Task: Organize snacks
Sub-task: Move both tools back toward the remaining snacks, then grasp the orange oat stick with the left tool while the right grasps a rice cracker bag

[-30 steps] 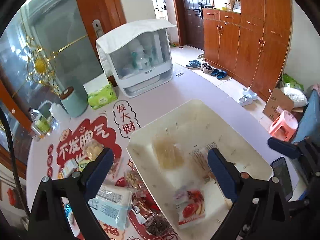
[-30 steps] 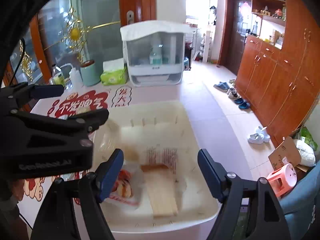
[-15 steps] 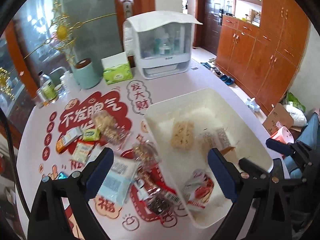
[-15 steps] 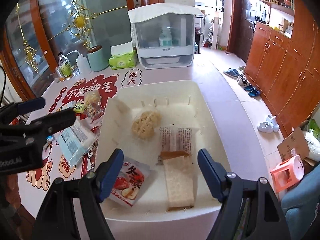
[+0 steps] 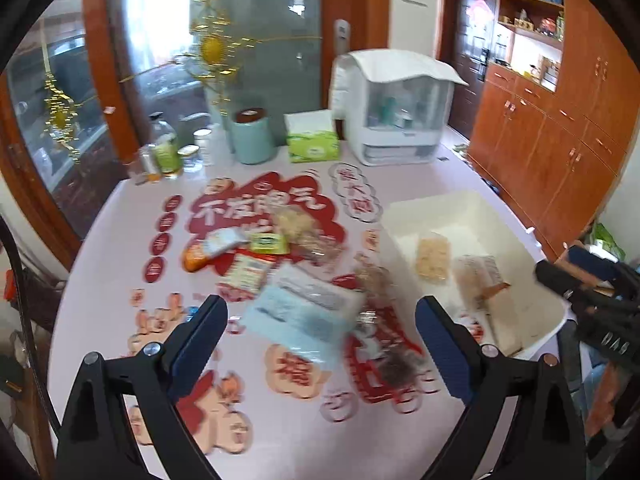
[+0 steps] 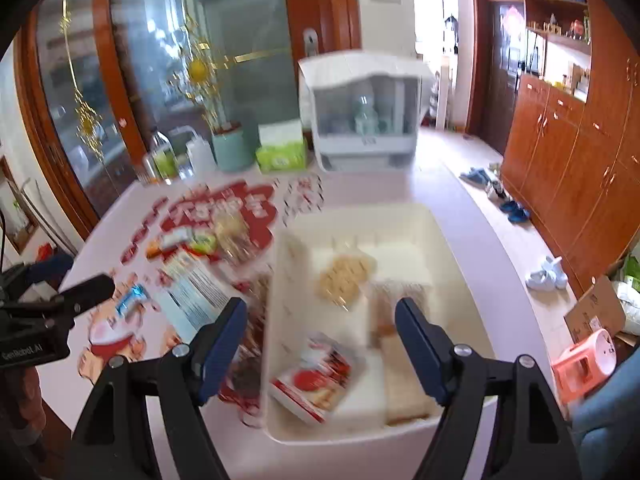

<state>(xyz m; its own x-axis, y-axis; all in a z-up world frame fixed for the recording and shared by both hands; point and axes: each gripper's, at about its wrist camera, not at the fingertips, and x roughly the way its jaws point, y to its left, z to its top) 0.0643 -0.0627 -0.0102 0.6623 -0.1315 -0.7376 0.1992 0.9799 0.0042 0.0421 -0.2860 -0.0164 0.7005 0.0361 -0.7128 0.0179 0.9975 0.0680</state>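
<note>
Left gripper (image 5: 320, 332): we see its jaws spread wide with nothing between the pads; it hangs over the loose snacks on the table.
Right gripper (image 6: 320, 328): we see the jaws parted wide and gripping nothing; it hangs above the near end of the bin.
Bin (image 6: 448, 256): a cream plastic tray at about 3 o'clock from the snack pile in the left wrist view, standing on the table (image 5: 120, 248).
Inside the bin: we make out a pale round cracker pack (image 6: 346, 276) toward 12 o'clock, a red-and-white packet (image 6: 316, 376) at about 7 o'clock, and a long tan bar (image 6: 404, 384) at about 5 o'clock.
Loose snacks: a light blue packet (image 5: 296, 316) lies just ahead of the left gripper; at its 11 o'clock sit a yellow-green pack (image 5: 268, 242) and an orange pack (image 5: 192, 258), close together on the red decal.
Far edge of the table: a green tissue box (image 5: 312, 140) at 12 o'clock, a white cabinet (image 5: 396, 108) beside it at 1 o'clock.
Sharpness: both views are blurred, so we cannot read the labels.
</note>
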